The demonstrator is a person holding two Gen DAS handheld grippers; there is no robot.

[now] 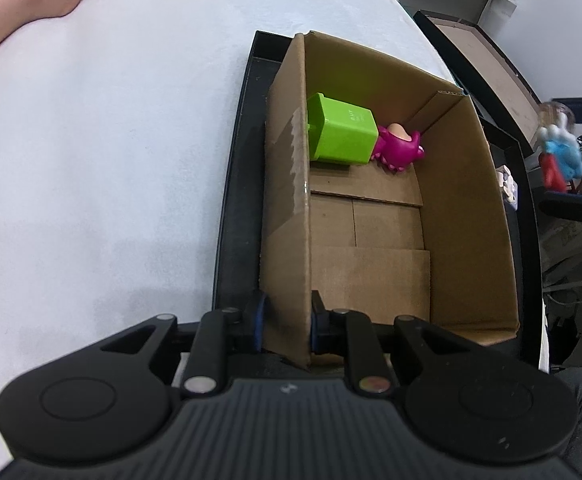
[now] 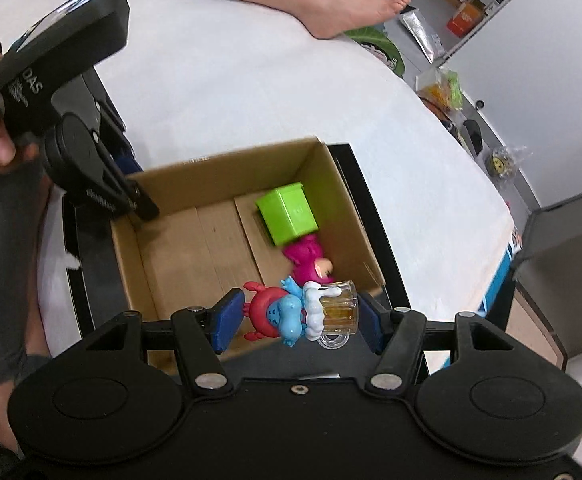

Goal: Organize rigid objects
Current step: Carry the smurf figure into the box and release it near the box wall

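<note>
An open cardboard box [image 1: 467,216] [image 2: 163,248] stands on a black tray [image 1: 235,200] [image 2: 375,216] on a white sheet. Inside lie a green plastic cube [image 1: 341,132] [image 2: 289,212] and a magenta toy figure [image 1: 401,148] [image 2: 307,256]. My left gripper [image 1: 287,320] is shut on the box's near left wall; it shows in the right wrist view [image 2: 131,188] at the box's corner. My right gripper [image 2: 297,314] is shut on a blue-and-red toy figure with a beer mug [image 2: 303,312] and holds it over the box's near edge. The figure shows blurred in the left wrist view [image 1: 559,148].
A person's bare leg and foot [image 2: 331,12] lie across the far side of the white sheet [image 1: 111,140]. A second brown box with dark edges [image 1: 487,64] stands beyond the tray. Bags and clutter [image 2: 443,88] lie on the floor to the right.
</note>
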